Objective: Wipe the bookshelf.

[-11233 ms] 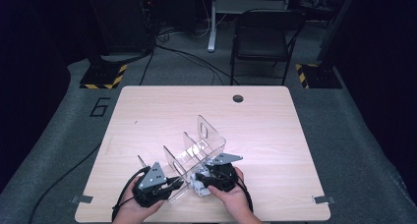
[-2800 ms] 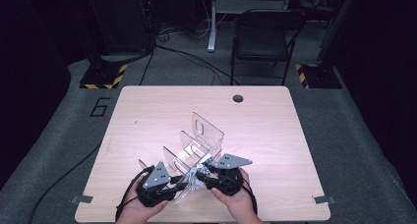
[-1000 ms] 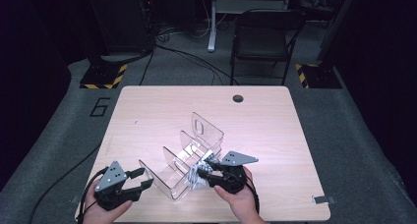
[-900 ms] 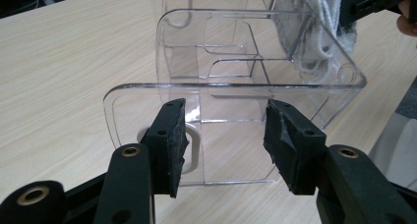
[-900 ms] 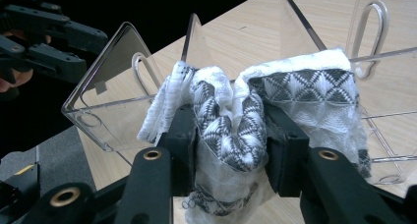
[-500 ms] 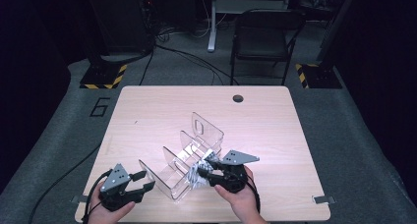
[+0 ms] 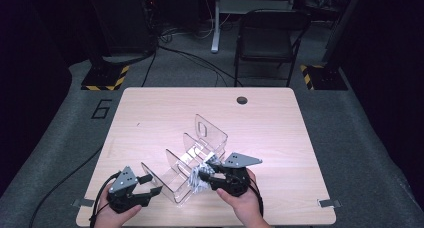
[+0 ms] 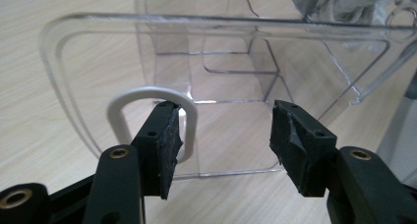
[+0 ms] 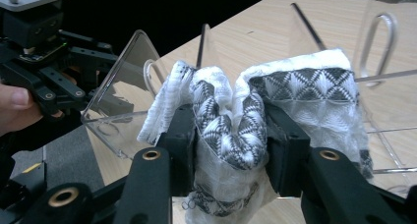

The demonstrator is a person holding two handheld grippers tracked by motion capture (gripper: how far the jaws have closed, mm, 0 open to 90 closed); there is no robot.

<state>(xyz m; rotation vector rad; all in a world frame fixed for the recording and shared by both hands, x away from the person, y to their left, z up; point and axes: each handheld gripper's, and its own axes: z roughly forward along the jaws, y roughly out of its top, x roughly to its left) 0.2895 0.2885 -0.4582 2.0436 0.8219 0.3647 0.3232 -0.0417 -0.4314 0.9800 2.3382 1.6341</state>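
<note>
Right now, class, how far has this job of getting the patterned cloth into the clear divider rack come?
Done: the right gripper has its jaws clamped on the black-and-white cloth at the clear rack. In hand: the left gripper, jaws just opening, empty, faces the rack's near end panel. Left: seating the cloth in a slot and letting go.

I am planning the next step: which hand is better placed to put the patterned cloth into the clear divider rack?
Probably the right. The right gripper already pinches the patterned cloth at the clear rack. The left gripper has open fingers with nothing between them, facing the rack's end panel.
</note>
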